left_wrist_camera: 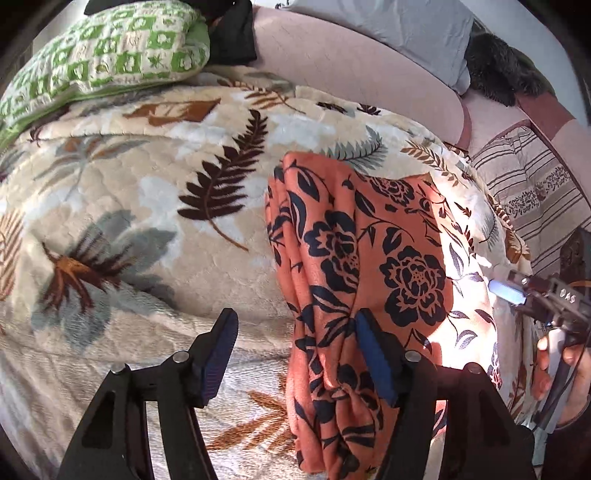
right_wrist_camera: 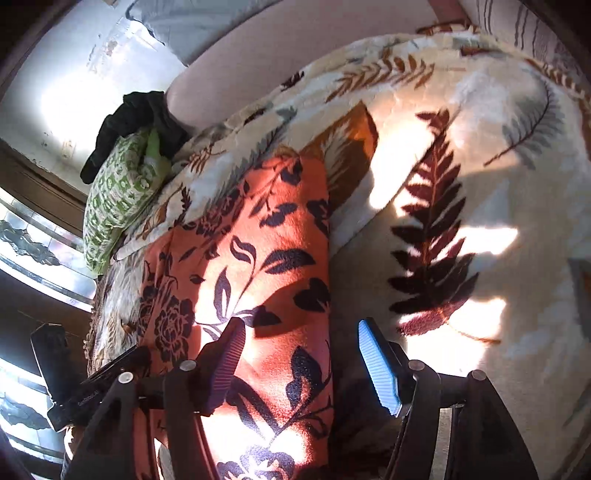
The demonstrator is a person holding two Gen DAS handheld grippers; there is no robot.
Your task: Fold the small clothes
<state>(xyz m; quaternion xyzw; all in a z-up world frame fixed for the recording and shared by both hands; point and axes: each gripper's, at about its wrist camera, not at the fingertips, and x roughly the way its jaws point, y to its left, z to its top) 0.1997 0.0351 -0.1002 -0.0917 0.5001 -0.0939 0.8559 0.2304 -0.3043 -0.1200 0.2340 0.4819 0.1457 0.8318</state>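
Observation:
An orange garment with dark blue flowers [left_wrist_camera: 362,258] lies folded into a long bunched strip on the leaf-patterned blanket [left_wrist_camera: 147,184]. My left gripper [left_wrist_camera: 299,354] is open just above the strip's near end; its right finger [left_wrist_camera: 373,362] rests against the cloth and the left one is over bare blanket. In the right wrist view the garment [right_wrist_camera: 251,266] runs from the near edge up the middle. My right gripper [right_wrist_camera: 301,363] is open over the strip's right edge, left finger over the cloth, right finger [right_wrist_camera: 380,369] over the blanket. The right gripper also shows at the right edge of the left wrist view [left_wrist_camera: 517,291].
A green and white patterned pillow [left_wrist_camera: 107,51] and a dark cloth [left_wrist_camera: 232,33] lie at the far end. A pink cushion [left_wrist_camera: 351,59] and a grey pillow [left_wrist_camera: 402,33] are behind. A striped cushion [left_wrist_camera: 532,184] is at the right. Bright sun patches fall on the blanket [right_wrist_camera: 461,240].

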